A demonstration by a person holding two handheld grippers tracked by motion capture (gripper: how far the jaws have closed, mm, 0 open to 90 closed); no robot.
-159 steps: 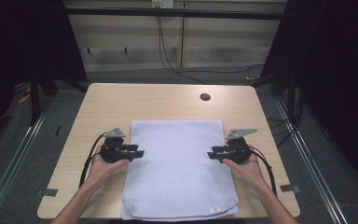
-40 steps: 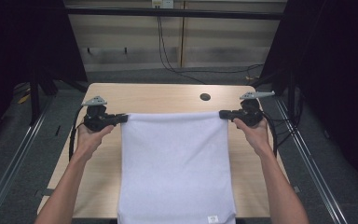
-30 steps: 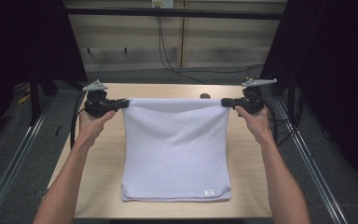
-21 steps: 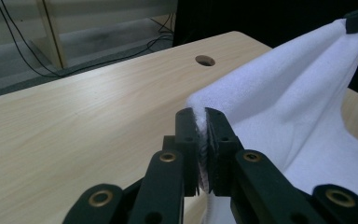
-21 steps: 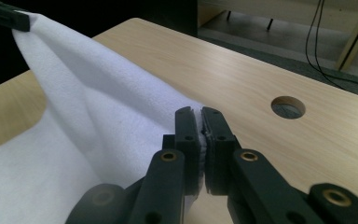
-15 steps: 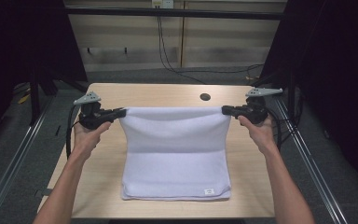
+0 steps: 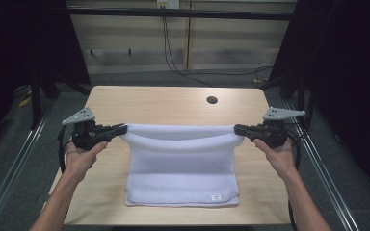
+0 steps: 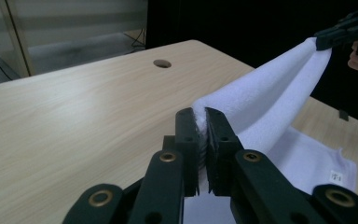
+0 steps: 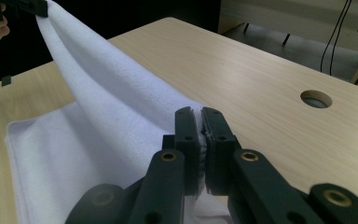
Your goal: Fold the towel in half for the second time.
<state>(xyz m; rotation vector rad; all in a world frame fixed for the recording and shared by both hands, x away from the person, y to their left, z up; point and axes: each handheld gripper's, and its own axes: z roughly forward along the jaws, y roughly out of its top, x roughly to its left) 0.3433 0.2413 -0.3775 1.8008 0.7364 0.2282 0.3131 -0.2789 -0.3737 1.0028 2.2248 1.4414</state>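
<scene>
Both grippers, left gripper (image 7: pixel 118 129) and right gripper (image 7: pixel 240 129): black bodies, brass pivot rivets on jaws, grey triangular top plates, black trailing cables. Forearms bare, no sleeves.

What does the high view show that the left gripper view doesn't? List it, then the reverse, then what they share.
High view alone: both forearms, the grey plates on the claws, the floor and rails around the table.

Left gripper view alone: a close look at the left claw with its jaws pinching the towel's corner.

Both: the white towel hanging between the two claws with its near part on the table, its small label, the table's round hole and the right claw.
</scene>
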